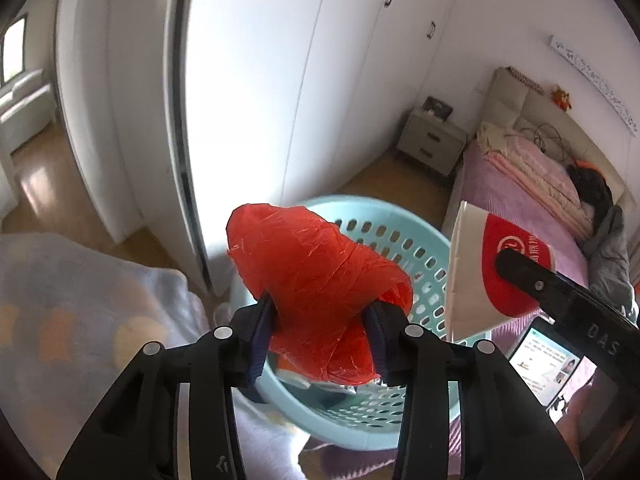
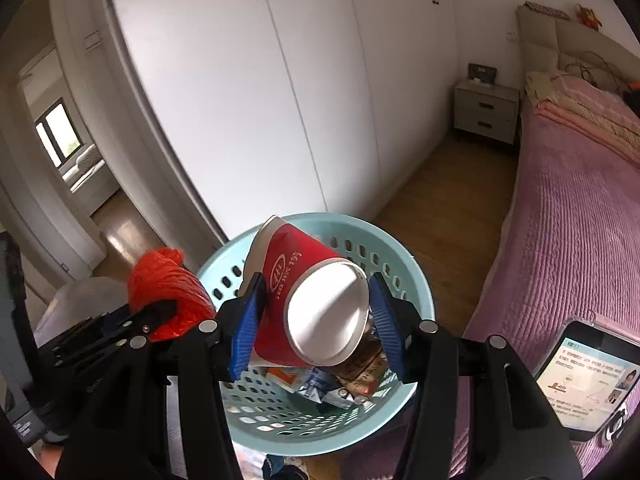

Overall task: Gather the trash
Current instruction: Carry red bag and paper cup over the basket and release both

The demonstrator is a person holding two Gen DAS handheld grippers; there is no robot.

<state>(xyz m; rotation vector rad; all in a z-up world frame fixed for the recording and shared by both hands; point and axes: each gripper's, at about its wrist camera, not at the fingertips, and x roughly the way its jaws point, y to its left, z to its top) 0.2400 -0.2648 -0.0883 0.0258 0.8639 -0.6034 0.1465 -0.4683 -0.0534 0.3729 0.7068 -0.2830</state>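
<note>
My left gripper [image 1: 320, 320] is shut on a crumpled red plastic bag [image 1: 316, 280], held above the near rim of a light blue perforated basket [image 1: 420, 248]. My right gripper [image 2: 316, 320] is shut on a red and white paper cup [image 2: 312, 300], tilted with its white base toward the camera, above the same basket [image 2: 400, 264]. Wrappers and cartons [image 2: 320, 388] lie in the basket's bottom. The right wrist view shows the bag [image 2: 168, 284] at the left; the left wrist view shows the cup [image 1: 492, 272] at the right.
White wardrobe doors [image 2: 280, 100] stand behind the basket. A bed with a pink cover [image 2: 568, 220] is at the right, with a lit phone [image 2: 588, 380] on it. A grey nightstand [image 2: 486, 112] stands by the wall. Wooden floor [image 2: 440, 200] runs between bed and wardrobe.
</note>
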